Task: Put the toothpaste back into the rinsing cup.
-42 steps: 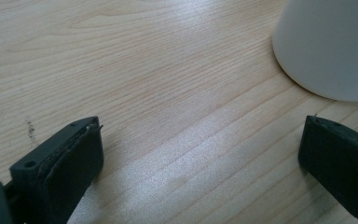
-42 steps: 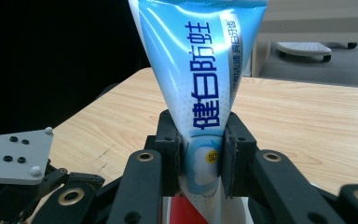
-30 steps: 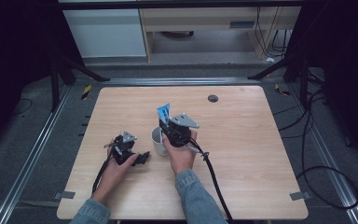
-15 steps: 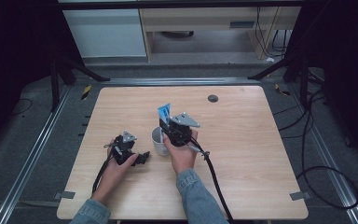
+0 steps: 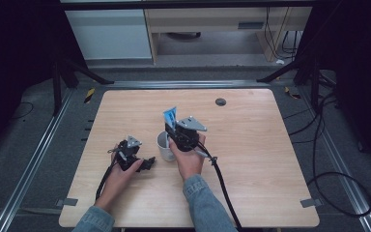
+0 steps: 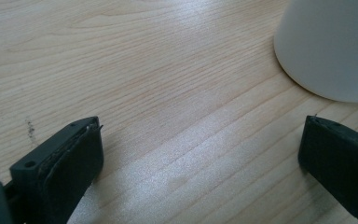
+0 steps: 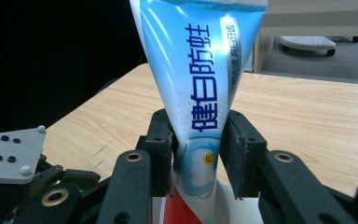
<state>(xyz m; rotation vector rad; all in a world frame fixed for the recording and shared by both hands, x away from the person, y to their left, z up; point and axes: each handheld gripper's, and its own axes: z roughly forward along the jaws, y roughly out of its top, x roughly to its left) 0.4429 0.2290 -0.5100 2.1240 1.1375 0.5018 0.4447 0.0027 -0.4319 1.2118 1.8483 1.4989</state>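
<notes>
A blue and white toothpaste tube (image 5: 170,116) (image 7: 200,93) stands upright with its lower end inside a white cup (image 5: 164,145) near the table's middle. My right gripper (image 5: 173,131) (image 7: 198,154) hangs over the cup with the tube between its pads. The jaws have just been opening, though both pads still touch the tube's sides. My left gripper (image 5: 147,163) (image 6: 200,158) lies low on the wooden table (image 5: 270,145) just left of the cup. It is open with bare wood between its jaws. The cup's wall (image 6: 331,46) sits ahead of it in the left gripper view.
A small dark round disc (image 5: 221,101) lies near the table's far edge. Black cables trail from both grippers toward the near edge. Metal rails run along the floor on both sides, and pale cabinets stand behind the table.
</notes>
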